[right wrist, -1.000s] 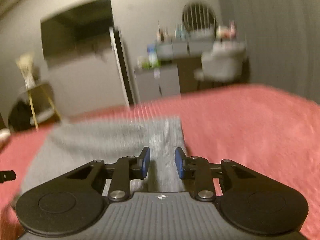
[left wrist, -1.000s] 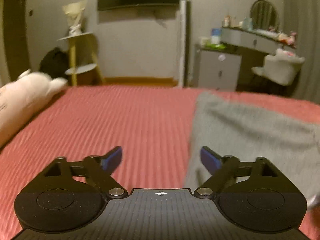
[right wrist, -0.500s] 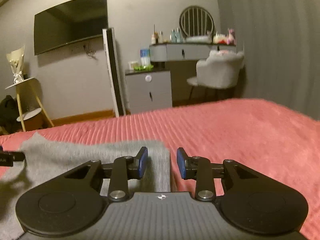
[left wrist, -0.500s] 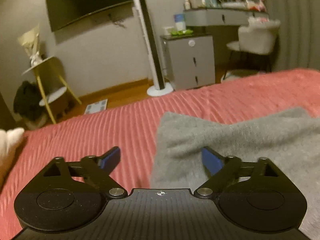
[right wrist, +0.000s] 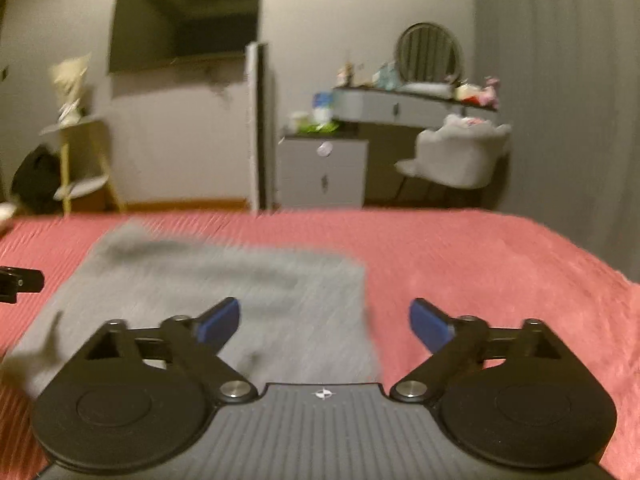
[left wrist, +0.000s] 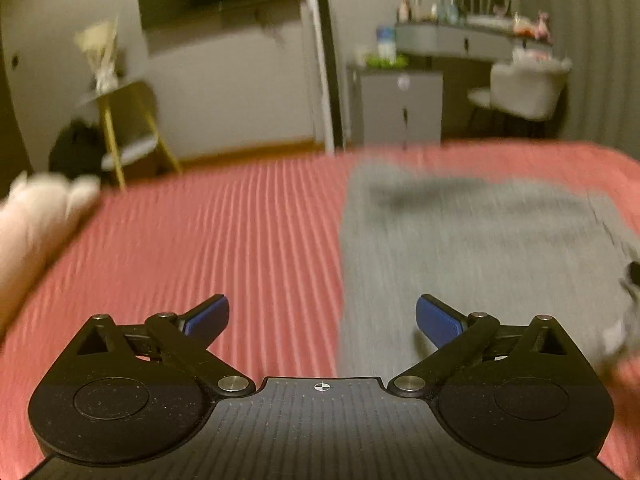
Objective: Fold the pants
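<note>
The grey pants (left wrist: 472, 248) lie folded into a flat rectangle on the red ribbed bedspread (left wrist: 224, 240). In the left wrist view they fill the right half; my left gripper (left wrist: 322, 316) is open and empty over their left edge. In the right wrist view the pants (right wrist: 224, 292) lie left of centre; my right gripper (right wrist: 324, 320) is open and empty over their right edge. Both views are motion-blurred. Part of the left gripper (right wrist: 18, 282) shows at the far left of the right wrist view.
A white plush toy (left wrist: 36, 216) lies on the bed at the left. Beyond the bed stand a yellow-legged side table (left wrist: 120, 120), a wall TV (right wrist: 184, 20), a grey drawer unit (right wrist: 322, 172), a vanity desk with mirror (right wrist: 416, 100) and a white chair (right wrist: 460, 156).
My right gripper, nearly shut on the cloth before, has opened wide and let the pants go. Both grippers have shifted and the pants now lie flat.
</note>
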Demonstrator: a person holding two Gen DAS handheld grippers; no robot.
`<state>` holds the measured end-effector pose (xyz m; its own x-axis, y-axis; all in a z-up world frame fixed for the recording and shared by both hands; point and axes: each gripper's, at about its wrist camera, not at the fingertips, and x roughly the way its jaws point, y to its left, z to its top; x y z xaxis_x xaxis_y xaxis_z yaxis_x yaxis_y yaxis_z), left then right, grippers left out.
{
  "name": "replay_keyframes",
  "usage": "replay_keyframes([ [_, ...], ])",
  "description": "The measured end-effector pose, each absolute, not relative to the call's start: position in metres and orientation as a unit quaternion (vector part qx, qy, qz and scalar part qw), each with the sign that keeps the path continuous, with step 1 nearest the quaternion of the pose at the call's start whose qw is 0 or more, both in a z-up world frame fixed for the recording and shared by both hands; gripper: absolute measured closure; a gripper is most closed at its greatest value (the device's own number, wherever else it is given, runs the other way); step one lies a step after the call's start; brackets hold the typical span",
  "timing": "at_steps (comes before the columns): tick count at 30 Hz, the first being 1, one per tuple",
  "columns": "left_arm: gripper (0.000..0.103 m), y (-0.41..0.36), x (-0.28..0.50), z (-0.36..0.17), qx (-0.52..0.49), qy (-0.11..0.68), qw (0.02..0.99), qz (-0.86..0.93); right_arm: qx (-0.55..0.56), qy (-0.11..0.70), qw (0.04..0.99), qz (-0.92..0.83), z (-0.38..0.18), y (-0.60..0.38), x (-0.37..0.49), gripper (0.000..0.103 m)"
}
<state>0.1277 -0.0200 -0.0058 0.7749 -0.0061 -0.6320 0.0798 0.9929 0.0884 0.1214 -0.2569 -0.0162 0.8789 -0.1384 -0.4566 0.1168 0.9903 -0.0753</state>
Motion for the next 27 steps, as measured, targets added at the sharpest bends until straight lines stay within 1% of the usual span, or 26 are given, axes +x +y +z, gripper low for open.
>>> replay_keyframes([
  [4, 0.001, -0.024, 0.1, -0.044, 0.057, 0.452, 0.89, -0.017, -0.044, 0.377, 0.919, -0.102, -0.044, -0.234, 0.116, 0.005],
  [5, 0.001, -0.026, 0.093, -0.05, 0.066, 0.469, 0.881, -0.011, -0.051, 0.397, 0.908, -0.129, -0.042, -0.233, 0.113, 0.005],
  [6, 0.001, -0.027, 0.086, -0.053, 0.071, 0.479, 0.875, -0.009, -0.052, 0.398, 0.904, -0.146, -0.038, -0.234, 0.109, 0.005],
  [7, 0.001, -0.028, 0.078, -0.051, 0.066, 0.478, 0.876, -0.009, -0.045, 0.396, 0.905, -0.15, -0.031, -0.235, 0.102, 0.004],
  [11, 0.001, -0.03, 0.047, -0.032, 0.034, 0.448, 0.893, -0.019, 0.043, 0.37, 0.924, -0.084, -0.007, -0.234, 0.06, 0.004],
  [12, 0.001, -0.031, 0.042, -0.029, 0.033, 0.438, 0.898, -0.016, 0.045, 0.365, 0.927, -0.08, -0.006, -0.229, 0.051, 0.004],
  [16, 0.001, -0.036, 0.023, -0.018, 0.061, 0.4, 0.914, 0.016, 0.008, 0.378, 0.916, -0.132, -0.006, -0.212, 0.037, 0.004],
  [18, 0.0, -0.032, 0.017, -0.009, 0.048, 0.386, 0.921, 0.008, -0.011, 0.409, 0.902, -0.139, -0.008, -0.205, 0.036, 0.004],
  [20, 0.0, -0.024, 0.005, 0.002, 0.025, 0.371, 0.928, 0.0, -0.027, 0.421, 0.9, -0.109, -0.006, -0.199, 0.033, 0.004],
  [23, 0.0, -0.02, -0.004, 0.008, 0.013, 0.354, 0.935, 0.001, -0.035, 0.415, 0.906, -0.075, -0.001, -0.187, 0.02, 0.004],
  [27, 0.0, -0.03, -0.009, 0.01, 0.043, 0.357, 0.933, -0.018, -0.037, 0.404, 0.912, -0.058, 0.004, -0.176, 0.004, 0.004],
])
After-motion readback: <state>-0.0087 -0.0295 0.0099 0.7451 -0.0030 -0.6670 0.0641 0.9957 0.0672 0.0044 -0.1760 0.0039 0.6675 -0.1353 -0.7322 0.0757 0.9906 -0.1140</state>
